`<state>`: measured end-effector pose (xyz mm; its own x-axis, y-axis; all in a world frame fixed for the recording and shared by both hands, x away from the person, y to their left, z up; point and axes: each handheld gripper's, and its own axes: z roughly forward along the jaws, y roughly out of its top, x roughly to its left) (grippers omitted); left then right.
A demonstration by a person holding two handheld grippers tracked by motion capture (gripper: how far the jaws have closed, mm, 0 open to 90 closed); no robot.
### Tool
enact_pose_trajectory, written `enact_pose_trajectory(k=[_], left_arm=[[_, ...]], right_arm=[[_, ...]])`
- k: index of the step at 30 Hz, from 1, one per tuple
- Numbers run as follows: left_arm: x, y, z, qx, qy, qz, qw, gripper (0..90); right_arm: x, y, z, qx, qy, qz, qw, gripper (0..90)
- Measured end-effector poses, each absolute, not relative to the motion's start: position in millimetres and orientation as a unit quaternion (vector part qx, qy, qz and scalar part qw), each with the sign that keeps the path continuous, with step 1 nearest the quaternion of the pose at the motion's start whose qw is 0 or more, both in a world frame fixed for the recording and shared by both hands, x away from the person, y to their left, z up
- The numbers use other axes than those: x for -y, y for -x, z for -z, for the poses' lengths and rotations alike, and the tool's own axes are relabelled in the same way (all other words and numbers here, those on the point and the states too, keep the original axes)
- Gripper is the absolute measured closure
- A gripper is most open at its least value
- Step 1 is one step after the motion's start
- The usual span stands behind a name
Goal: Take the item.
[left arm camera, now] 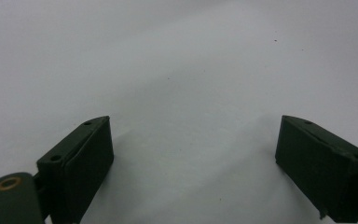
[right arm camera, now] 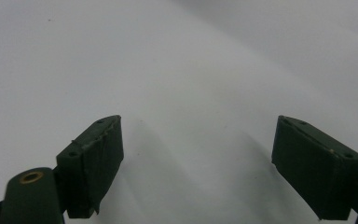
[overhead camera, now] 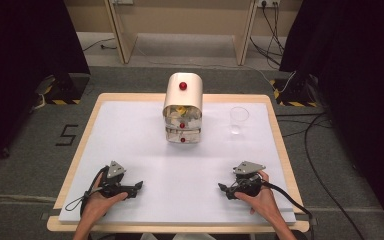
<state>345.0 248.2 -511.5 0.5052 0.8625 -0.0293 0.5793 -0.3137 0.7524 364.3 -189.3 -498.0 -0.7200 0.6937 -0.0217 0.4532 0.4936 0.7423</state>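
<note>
A small cream drawer unit (overhead camera: 182, 97) with red knobs (overhead camera: 183, 86) stands at the back middle of the white mat (overhead camera: 145, 150). Something yellow and white shows in its open middle part. A clear plastic cup (overhead camera: 239, 119) stands upright to its right. My left gripper (overhead camera: 138, 188) rests low near the front left, held by a hand, pointing right. My right gripper (overhead camera: 222, 189) rests near the front right, pointing left. In the left gripper view the left gripper (left arm camera: 193, 133) is open over bare mat. In the right gripper view the right gripper (right arm camera: 198, 133) is open too, nothing between its jaws.
The mat lies on a wooden table (overhead camera: 279, 135) with a narrow rim showing around it. Cables (overhead camera: 315, 150) run over the grey floor at the right. A table leg frame (overhead camera: 122, 35) stands behind, and black curtains hang on both sides.
</note>
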Motion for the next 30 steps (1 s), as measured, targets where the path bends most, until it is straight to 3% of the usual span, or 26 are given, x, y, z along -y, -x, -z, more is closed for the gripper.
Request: enact_pose_trajectory(k=[12, 30], left_arm=[[-248, -345, 511, -0.458, -0.787, -0.194, 0.365, 10.3], [-248, -345, 512, -0.458, -0.787, -0.194, 0.365, 10.3]], right_arm=[[170, -370, 472, -0.847, -0.290, -0.394, 0.206, 17.2], [119, -401, 446, -0.843, -0.246, -0.428, 0.214, 21.1]])
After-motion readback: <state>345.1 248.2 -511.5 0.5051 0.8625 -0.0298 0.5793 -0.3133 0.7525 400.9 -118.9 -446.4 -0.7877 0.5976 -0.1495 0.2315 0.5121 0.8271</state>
